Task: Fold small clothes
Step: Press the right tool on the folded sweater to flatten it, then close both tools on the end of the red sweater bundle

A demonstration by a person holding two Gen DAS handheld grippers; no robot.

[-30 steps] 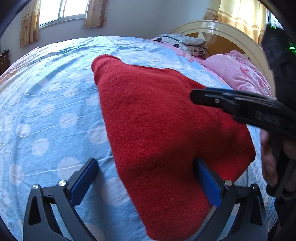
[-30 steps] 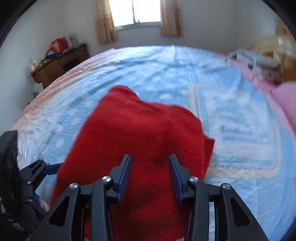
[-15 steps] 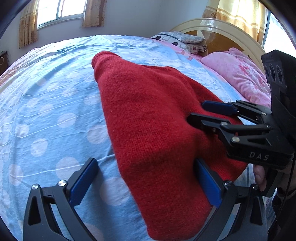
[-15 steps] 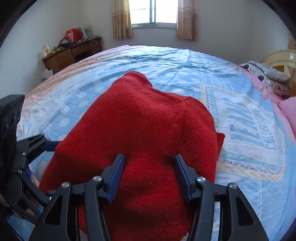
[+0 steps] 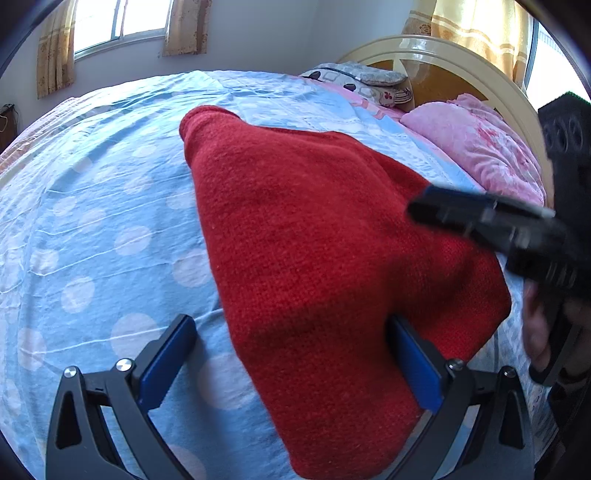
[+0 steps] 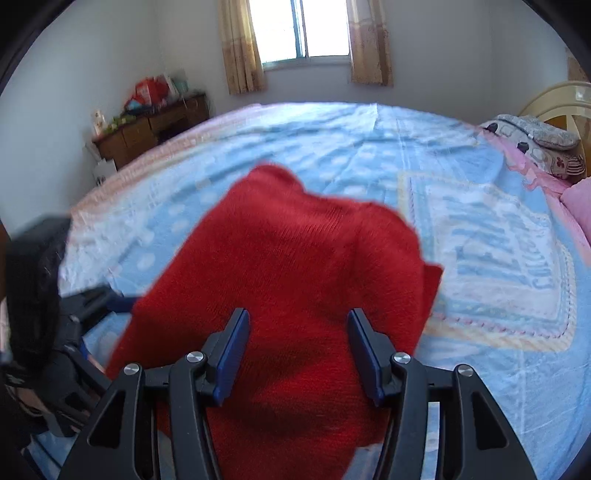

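While spread over the blue dotted bed (image 5: 92,221), lay folded near its foot edge: red knit garment (image 5: 314,258). Left gripper (image 5: 295,354) jaws wide open, straddling it; right gripper (image 6: 297,350) jaws parted above, gripping nothing.

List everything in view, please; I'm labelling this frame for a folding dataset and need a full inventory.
Knit garment: one, red, lying on the bed between both grippers.
Bed sheet: one, light blue with pale dots, covering the bed.
Pillow: one, pink, by the headboard.
Patterned cushion: one, grey and pink, at the bed's head.
Headboard: one, cream.
Desk: one, brown, cluttered, against the far wall.
Window: one, with tan curtains.
Left gripper: black, blue pads, open.
Right gripper: black, blue pads, open above the garment.
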